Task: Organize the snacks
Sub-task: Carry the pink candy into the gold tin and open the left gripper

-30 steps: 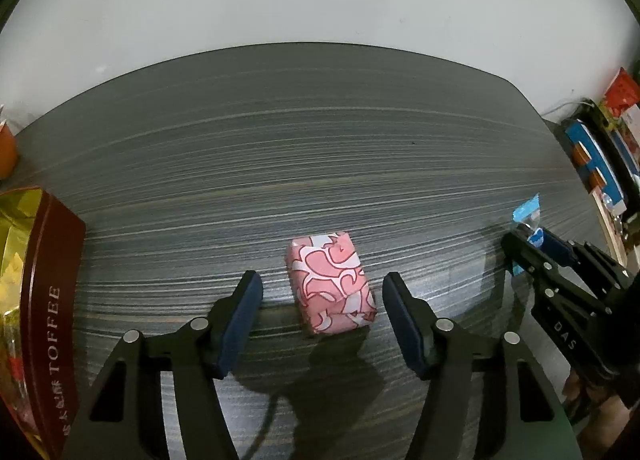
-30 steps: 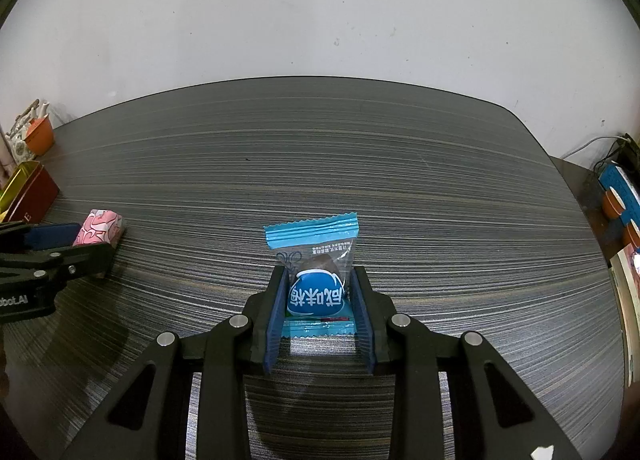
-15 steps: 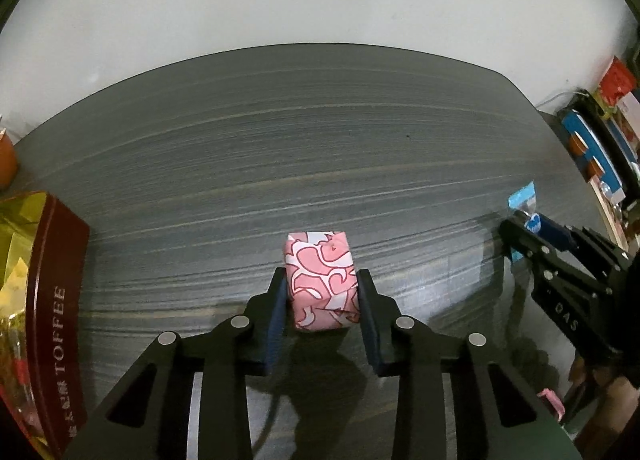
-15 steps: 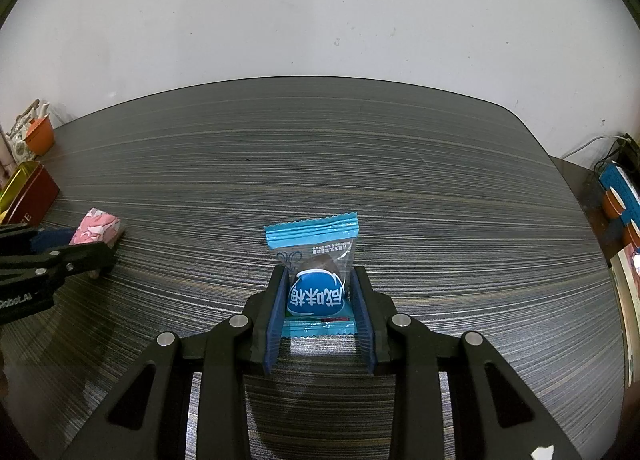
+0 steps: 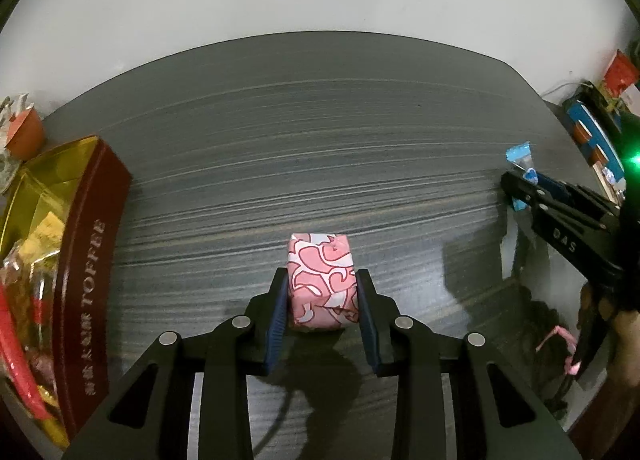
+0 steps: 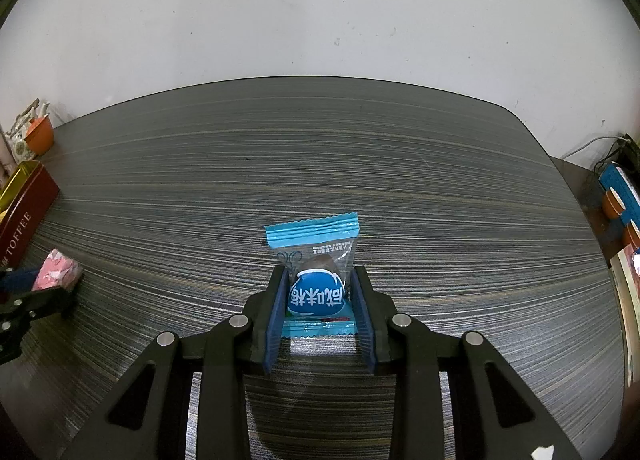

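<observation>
One dark desk (image 6: 400, 164) with fine pale streaks running left to right fills both views, backed by a plain white wall (image 6: 320, 12). Two wrapped snacks are in play. One pink patterned packet (image 5: 322, 280) sits clamped between the pads of the left tool (image 5: 322, 292), its long axis running near to far, seemingly lifted off the desk. One blue sachet (image 6: 316, 280) is pinched in the right tool (image 6: 318, 300), long axis also near to far, its crimped light-blue end pointing far. One maroon toffee tin (image 5: 86, 260) stands at the left edge, open, with gold and red wrappers inside. One small orange cup (image 6: 39, 136) stands at the far left corner.
</observation>
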### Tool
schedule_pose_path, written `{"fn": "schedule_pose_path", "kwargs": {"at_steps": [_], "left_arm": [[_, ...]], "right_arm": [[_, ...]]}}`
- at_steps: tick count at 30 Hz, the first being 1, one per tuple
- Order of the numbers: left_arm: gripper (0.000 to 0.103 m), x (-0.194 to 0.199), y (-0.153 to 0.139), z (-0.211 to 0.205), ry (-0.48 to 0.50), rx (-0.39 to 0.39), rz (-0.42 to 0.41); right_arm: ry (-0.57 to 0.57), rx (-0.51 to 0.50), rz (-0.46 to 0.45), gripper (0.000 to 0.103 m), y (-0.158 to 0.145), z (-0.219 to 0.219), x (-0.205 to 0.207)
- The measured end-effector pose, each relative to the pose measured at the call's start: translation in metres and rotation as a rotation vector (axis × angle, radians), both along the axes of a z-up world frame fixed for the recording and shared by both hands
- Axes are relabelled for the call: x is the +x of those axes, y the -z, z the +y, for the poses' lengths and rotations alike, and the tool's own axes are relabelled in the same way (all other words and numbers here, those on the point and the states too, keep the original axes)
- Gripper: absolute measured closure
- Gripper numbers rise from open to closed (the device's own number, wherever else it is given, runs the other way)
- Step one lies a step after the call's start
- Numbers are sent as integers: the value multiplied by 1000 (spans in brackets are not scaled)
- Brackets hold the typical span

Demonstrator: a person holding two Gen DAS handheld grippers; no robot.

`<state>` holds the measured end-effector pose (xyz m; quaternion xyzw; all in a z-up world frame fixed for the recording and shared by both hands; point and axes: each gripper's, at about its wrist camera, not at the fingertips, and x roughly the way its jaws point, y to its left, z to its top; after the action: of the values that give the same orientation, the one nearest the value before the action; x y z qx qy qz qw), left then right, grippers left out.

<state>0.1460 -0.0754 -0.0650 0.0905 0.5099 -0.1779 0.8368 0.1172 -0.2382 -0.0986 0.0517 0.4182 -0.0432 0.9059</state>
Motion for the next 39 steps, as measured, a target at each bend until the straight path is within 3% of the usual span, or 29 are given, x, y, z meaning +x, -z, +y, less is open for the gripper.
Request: {"fn": "schedule_pose_path", "kwargs": {"at_steps": [25,39], "left_arm": [[70,-14,-78,69,-83,-56,-110],[70,4,-96,170,-216,58,-169]], "right_arm": [[3,-3,0,74,0,1,0],[4,-4,1,74,-1,1,0]]}}
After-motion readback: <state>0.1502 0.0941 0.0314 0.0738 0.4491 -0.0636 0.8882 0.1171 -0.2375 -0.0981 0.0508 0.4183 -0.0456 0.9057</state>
